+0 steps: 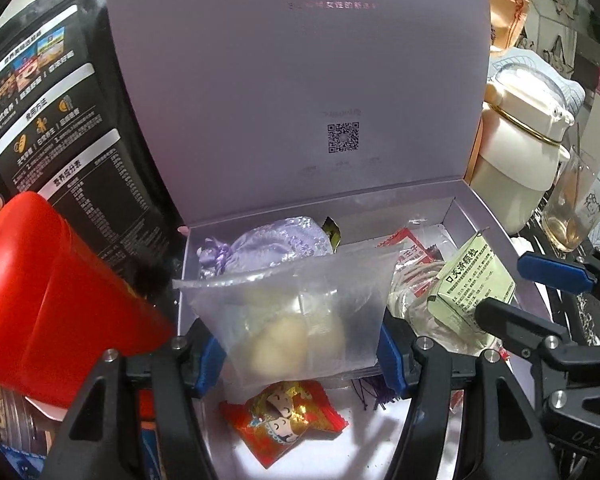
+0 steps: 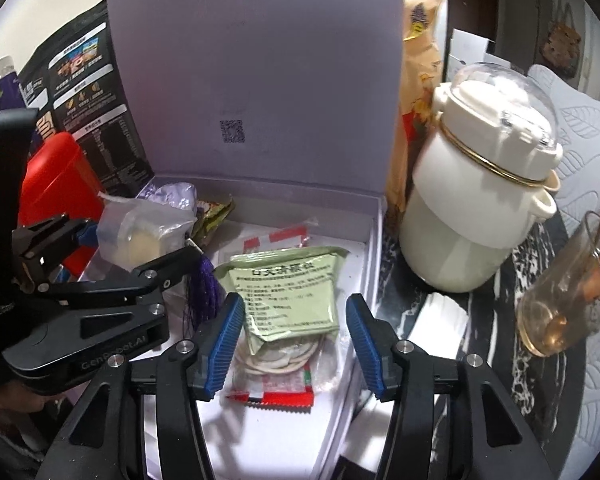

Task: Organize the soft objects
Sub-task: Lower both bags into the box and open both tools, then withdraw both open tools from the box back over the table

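My left gripper (image 1: 300, 344) pinches a frosted zip bag (image 1: 296, 312) over the left half of the open lavender box (image 1: 476, 216). My right gripper (image 2: 296, 344) is spread, its 2 blue pads either side of the green sachet (image 2: 288, 292) lying inside the box's right half.

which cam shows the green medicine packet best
The right wrist view: the green medicine packet lies face up in the box, whole, between the open right gripper fingers. The left wrist view catches it only at the right edge, tilted and partly hidden by a right gripper finger.
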Action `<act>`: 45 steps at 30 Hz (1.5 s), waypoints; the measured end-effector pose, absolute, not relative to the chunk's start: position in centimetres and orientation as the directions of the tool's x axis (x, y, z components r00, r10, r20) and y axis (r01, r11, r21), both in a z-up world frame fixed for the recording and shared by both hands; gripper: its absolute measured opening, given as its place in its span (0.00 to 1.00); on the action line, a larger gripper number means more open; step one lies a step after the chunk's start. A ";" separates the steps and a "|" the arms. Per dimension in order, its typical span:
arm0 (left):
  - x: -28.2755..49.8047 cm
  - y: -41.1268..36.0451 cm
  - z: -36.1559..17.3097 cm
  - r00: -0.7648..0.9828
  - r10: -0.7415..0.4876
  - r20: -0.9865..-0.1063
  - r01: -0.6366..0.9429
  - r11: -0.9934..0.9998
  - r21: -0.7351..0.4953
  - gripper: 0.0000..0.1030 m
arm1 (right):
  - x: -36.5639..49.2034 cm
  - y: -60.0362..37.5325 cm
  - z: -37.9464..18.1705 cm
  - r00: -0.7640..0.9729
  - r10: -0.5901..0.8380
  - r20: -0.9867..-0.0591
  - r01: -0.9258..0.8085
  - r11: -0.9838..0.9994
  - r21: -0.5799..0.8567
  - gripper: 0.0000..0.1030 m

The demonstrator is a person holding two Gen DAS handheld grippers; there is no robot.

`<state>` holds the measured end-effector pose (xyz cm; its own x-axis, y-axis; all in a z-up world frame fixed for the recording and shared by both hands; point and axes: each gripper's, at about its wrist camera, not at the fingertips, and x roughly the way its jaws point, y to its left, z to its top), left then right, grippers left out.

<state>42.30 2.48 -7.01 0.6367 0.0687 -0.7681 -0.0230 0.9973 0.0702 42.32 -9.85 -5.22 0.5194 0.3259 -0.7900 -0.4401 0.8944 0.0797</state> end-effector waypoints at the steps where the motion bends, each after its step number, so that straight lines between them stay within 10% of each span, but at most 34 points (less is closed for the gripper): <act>1: 42.2 2.4 -7.0 0.637 0.071 -0.767 -0.026 0.997 0.071 0.61 | 42.3 -10.0 -5.1 0.521 0.325 -0.789 -0.439 0.895 0.080 0.52; 13: 41.5 2.6 -5.3 0.643 0.094 -0.760 -0.078 0.995 0.057 0.61 | 40.5 -10.9 -2.5 0.571 0.305 -0.762 -0.428 0.903 0.040 0.52; 17: 41.3 2.8 -4.6 0.654 0.102 -0.750 -0.102 0.994 0.046 0.86 | 40.0 -11.0 -1.5 0.590 0.305 -0.748 -0.428 0.903 0.031 0.52; 45: 28.4 3.7 10.3 0.833 0.111 -0.542 -0.106 0.994 0.040 0.86 | 29.7 -13.6 11.1 0.783 0.332 -0.527 -0.396 0.918 -0.009 0.58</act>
